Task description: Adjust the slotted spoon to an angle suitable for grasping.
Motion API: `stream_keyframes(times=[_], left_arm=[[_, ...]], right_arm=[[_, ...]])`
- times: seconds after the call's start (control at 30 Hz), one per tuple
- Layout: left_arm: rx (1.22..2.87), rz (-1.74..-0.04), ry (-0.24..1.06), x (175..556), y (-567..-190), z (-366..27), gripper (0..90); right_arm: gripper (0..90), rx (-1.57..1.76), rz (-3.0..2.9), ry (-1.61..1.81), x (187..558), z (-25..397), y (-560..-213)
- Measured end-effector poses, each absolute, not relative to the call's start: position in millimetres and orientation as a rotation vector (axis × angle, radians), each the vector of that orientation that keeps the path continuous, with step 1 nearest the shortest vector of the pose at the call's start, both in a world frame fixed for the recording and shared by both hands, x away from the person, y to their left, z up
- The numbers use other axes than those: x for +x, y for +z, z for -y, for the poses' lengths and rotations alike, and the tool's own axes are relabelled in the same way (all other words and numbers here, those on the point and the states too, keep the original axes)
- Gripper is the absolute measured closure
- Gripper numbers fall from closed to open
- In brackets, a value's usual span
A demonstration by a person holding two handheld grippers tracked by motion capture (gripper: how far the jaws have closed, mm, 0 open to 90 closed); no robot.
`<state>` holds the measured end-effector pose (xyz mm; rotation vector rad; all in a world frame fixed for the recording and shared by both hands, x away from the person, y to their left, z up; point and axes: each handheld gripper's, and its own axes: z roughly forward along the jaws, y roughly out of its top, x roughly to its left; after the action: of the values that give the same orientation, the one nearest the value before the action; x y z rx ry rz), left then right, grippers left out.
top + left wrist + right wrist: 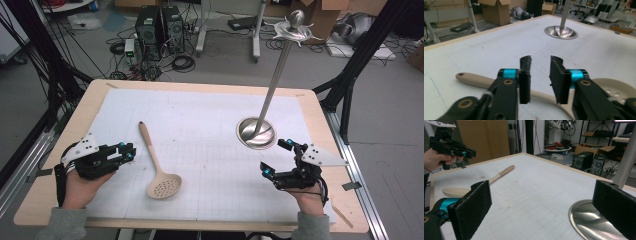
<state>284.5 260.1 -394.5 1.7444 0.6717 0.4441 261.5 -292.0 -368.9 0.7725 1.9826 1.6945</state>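
Observation:
A beige slotted spoon [156, 165] lies on the white mat, handle pointing away, bowl nearest the front edge. My left gripper [127, 151] hovers just left of it, open a little, nothing between its jaws. In the left gripper view the spoon's handle [472, 79] runs beneath the jaws and my left gripper [540, 63] aims across it. A steel stand [256, 132] with a round base and tall pole rises at the right. My right gripper [276, 157] is wide open beside that base, holding nothing. The right gripper view shows the base [590, 220] between its pads [474, 206].
The table's wooden rim [60, 150] frames the white gridded mat [210, 115]. The stand's pole leans up to a pronged top [295, 25]. Computers and cables lie on the floor beyond the far edge. The left hand's gripper [451, 147] appears far off in the right gripper view.

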Motion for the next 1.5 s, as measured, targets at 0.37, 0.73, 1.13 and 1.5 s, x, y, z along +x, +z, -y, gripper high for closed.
stream_keyframes(times=[0.37,0.73,1.13,1.5], left_arm=[[1.779,-0.661,0.422,292.9,-404.4,-244.0,87.9],[1.841,-0.670,0.385,302.3,-416.7,-222.0,89.1],[1.899,-0.696,0.369,310.3,-429.4,-207.2,89.1],[1.923,-0.727,0.323,317.1,-438.3,-198.5,89.1]], right_arm=[[1.4,0.780,-1.985,1.692,259.0,294.1,-369.4],[1.4,0.781,-1.988,1.688,257.8,295.2,-370.0],[1.4,0.777,-1.993,1.685,257.4,294.8,-370.5],[1.4,0.773,-1.996,1.683,257.1,294.9,-371.2]])
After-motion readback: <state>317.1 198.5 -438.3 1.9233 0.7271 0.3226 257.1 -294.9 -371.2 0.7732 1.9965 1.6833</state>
